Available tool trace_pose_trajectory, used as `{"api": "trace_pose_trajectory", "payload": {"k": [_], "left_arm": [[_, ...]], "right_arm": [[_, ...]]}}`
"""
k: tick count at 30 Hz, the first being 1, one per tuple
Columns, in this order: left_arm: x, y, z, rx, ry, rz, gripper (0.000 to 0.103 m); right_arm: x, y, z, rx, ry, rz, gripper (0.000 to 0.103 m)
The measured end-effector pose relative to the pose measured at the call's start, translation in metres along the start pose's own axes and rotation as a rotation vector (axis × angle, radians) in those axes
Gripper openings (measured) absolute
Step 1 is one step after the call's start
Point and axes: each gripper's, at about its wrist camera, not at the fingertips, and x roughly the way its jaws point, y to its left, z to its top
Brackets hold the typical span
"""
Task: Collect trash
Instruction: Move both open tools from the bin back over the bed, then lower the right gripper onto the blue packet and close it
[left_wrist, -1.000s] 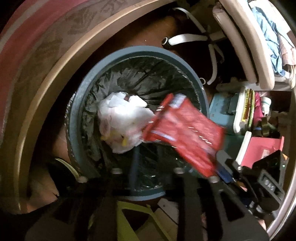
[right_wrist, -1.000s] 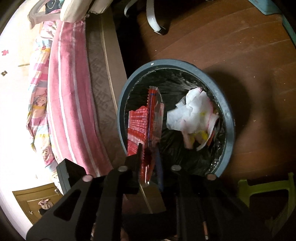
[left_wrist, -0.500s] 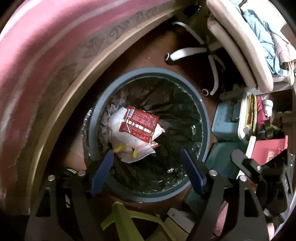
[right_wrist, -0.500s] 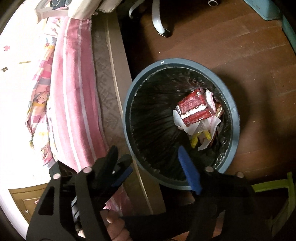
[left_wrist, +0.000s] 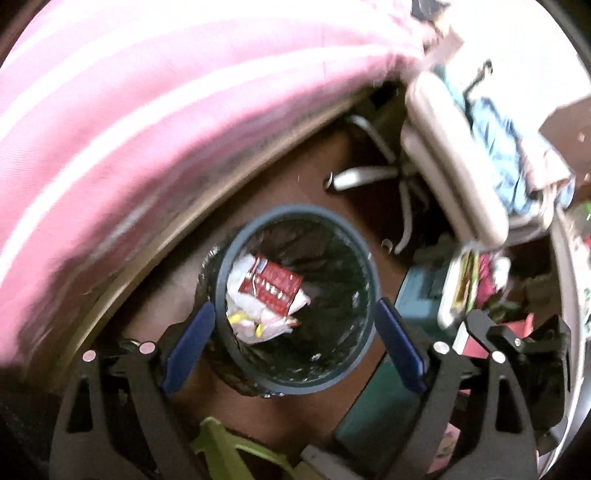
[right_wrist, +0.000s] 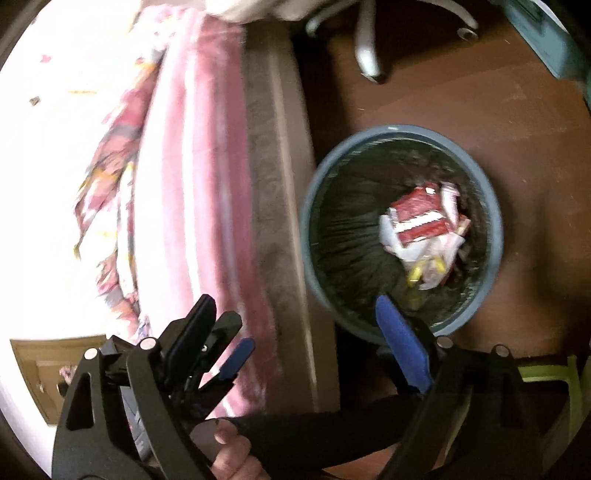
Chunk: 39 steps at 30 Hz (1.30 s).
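A round bin (left_wrist: 372, 280) with a blue-grey rim and a black liner stands on the wooden floor beside the bed. Inside it a red snack wrapper (left_wrist: 274, 286) lies on crumpled white trash (left_wrist: 258, 325). My left gripper (left_wrist: 294, 347) hangs above the bin, its jaws opening wide with nothing between them. In the right wrist view the same bin (right_wrist: 400, 130) holds the red wrapper (right_wrist: 417, 221) on the white trash (right_wrist: 428, 258). My right gripper (right_wrist: 295, 310) is high over the bin's near edge, jaws opening and empty.
A bed with a pink striped blanket (left_wrist: 147, 110) and wooden frame (right_wrist: 288, 184) borders the bin. White chair legs (left_wrist: 362, 177), teal boxes (left_wrist: 421, 291), stacked books and a green stool (left_wrist: 229, 443) crowd the floor. A hand (right_wrist: 229, 446) in a black sleeve shows low down.
Both grippers let go of red wrappers, which dropped into the bin. Both have opened wide and risen, so the bin looks smaller and the bed fills more of each view.
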Motion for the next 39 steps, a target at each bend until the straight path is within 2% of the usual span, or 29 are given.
{"api": "trace_pose_trajectory", "payload": {"k": [7, 11, 15, 21, 27, 34, 39], "left_arm": [[-0.080, 0.027, 0.002, -0.081, -0.180, -0.071, 0.086], [-0.134, 0.063, 0.004, -0.153, -0.272, -0.104, 0.086], [-0.179, 0.104, 0.007, -0.229, -0.345, -0.103, 0.086], [-0.237, 0.171, 0.012, -0.350, -0.450, -0.081, 0.086], [-0.266, 0.232, 0.027, -0.425, -0.508, 0.015, 0.087], [-0.272, 0.302, 0.059, -0.511, -0.535, 0.049, 0.087], [-0.273, 0.338, 0.086, -0.528, -0.539, 0.078, 0.087]], "right_arm": [[0.002, 0.090, -0.030, -0.169, 0.049, 0.103, 0.088], [0.017, 0.145, -0.054, -0.247, 0.104, 0.164, 0.088], [0.042, 0.197, -0.081, -0.335, 0.161, 0.205, 0.088], [0.083, 0.255, -0.118, -0.423, 0.233, 0.220, 0.088], [0.130, 0.300, -0.144, -0.454, 0.320, 0.201, 0.088], [0.187, 0.342, -0.154, -0.513, 0.357, 0.176, 0.088], [0.234, 0.372, -0.155, -0.535, 0.388, 0.170, 0.088]]}}
